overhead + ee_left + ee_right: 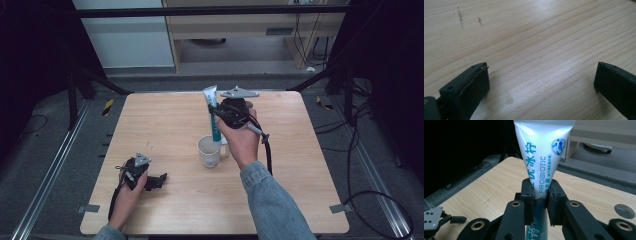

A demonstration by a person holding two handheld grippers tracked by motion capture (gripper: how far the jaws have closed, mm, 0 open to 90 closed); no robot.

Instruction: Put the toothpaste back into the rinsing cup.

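Both hands at the table, one raised, one resting.

The right gripper (216, 111) is lifted above the tabletop in a hand with a denim sleeve, its jaws clamped tight on something. The left gripper (155, 181) lies low by the near edge, jaws spread wide apart.

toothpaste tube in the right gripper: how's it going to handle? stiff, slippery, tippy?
Probably soft: the right gripper pinches the toothpaste tube narrow at its middle. The glossy skin looks slippery, so it may slide in the pads. It is tall and slim above the white cup, so it will likely lean on the rim rather than stand.
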